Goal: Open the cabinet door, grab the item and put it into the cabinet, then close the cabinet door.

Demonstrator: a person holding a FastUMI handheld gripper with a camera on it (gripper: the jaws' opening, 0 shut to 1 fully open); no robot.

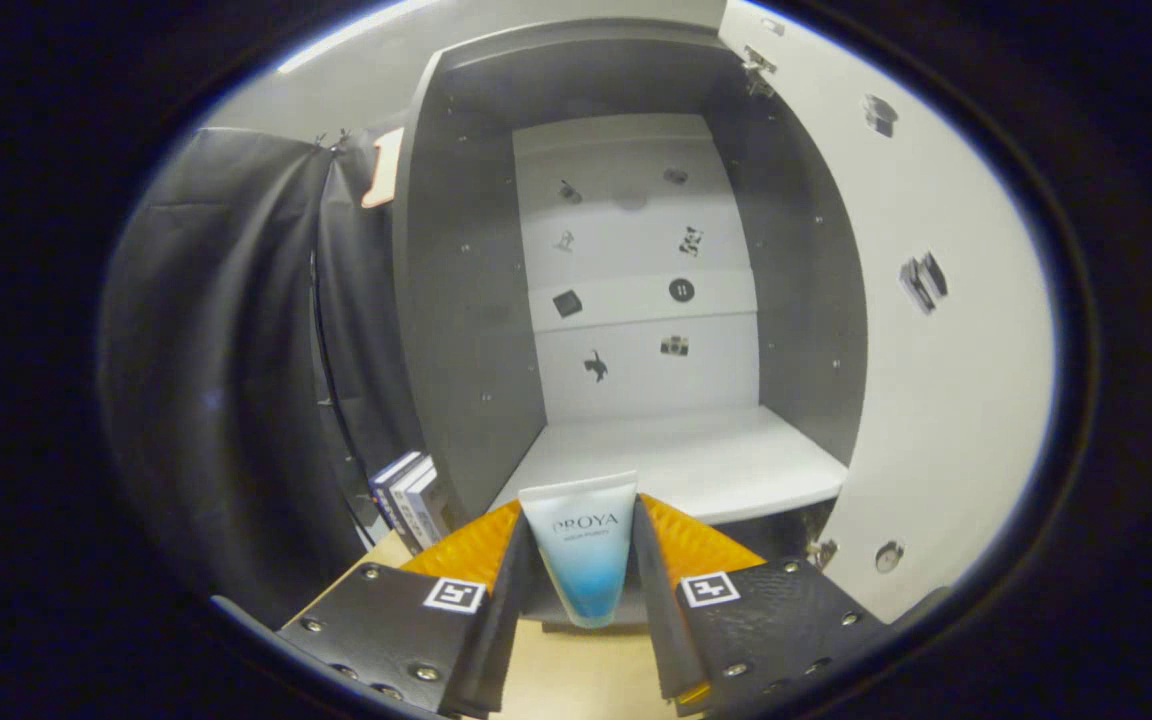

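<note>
Gripper view: the gripper [584,555] has its two fingers clamped on one tube [583,545], each ridged pad [471,548] pressing a side of it. The tube is soft plastic, wide and flat at its top seam and narrowing downward, white above and fading to blue below. It sits between the fingers, just in front of the cabinet's shelf edge.

Beyond the fingers stands one cabinet [456,330], open, with smooth dark grey side walls dotted with small peg holes. Its single shelf [696,465] is a flat white board with nothing on it. The back wall is white, made of several horizontal panels, and carries about eight small dark stickers or fittings too small to identify.

The door [926,340] is swung open to the right of the cabinet, a smooth white slab with metal hinges at top and bottom.

To the left of the cabinet, a few upright books or boxes [408,500] lean against its side, on a pale wooden tabletop [566,670]. A black cloth [226,350] hangs in folds behind them.
</note>
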